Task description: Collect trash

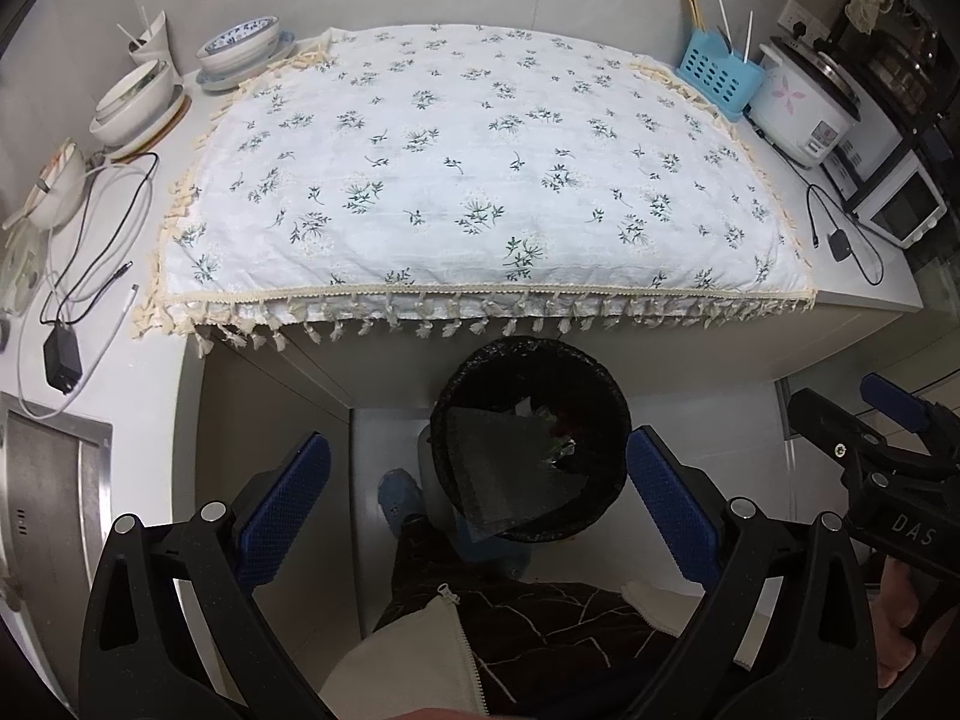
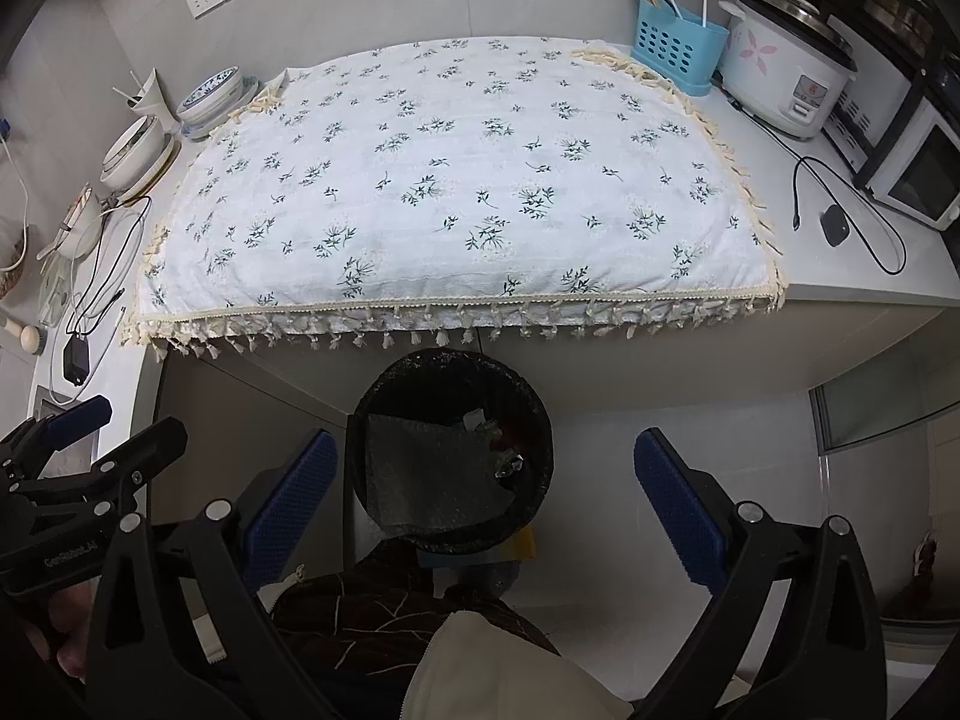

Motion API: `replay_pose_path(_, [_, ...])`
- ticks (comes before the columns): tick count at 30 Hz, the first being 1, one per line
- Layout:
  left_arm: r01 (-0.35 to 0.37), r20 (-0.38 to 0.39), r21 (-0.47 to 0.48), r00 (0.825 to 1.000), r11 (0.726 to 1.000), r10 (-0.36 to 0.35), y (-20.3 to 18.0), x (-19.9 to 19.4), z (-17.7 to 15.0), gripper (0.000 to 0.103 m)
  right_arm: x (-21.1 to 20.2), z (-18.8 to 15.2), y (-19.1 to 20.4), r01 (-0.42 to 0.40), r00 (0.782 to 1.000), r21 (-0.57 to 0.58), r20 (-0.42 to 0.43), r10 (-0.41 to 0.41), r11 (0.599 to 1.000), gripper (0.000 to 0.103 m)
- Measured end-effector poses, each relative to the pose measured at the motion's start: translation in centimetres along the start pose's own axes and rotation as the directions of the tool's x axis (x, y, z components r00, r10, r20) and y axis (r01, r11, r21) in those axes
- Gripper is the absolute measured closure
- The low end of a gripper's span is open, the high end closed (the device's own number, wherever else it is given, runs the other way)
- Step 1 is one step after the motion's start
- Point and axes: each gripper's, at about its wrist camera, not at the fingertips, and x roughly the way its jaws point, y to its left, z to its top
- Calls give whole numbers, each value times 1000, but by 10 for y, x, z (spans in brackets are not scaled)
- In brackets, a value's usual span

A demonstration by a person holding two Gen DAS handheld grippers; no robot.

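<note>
Both grippers held low in front of the bench [image 1: 864, 294], side by side, tilted down toward the floor.

Left gripper [image 1: 477, 489]: jaws spread wide, nothing between the pads. Right gripper [image 2: 486, 495]: jaws likewise wide apart, empty.

Trash bin [image 1: 531, 441], black, round and bag-lined, stands on the floor under the bench's front edge, just ahead of and below both sets of jaws. It sits nearly centred between the left jaws and toward the left pad of the right pair. Inside lie a grey bubble-wrap sheet [image 2: 438, 474] and small mixed scraps [image 2: 498, 447].

Floral cloth [image 1: 480, 168] ahead of the jaws shows no loose trash; judged: collection near done or complete. Neither hand is clearly nearer the bin. Any remaining item would lie beyond the cloth edges.
</note>
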Motion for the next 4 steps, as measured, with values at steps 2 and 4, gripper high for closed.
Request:
replay_pose_path(2, [3,-2,0,1000,1000,-3,0,0,0,6,0,0,0,-1,1000,-1,2,1,1000,8])
replay_pose_path(4, [1,-6,-3,1000,1000,-1,1,1,0,6,0,0,0,0,1000,-1,2,0,1000,8])
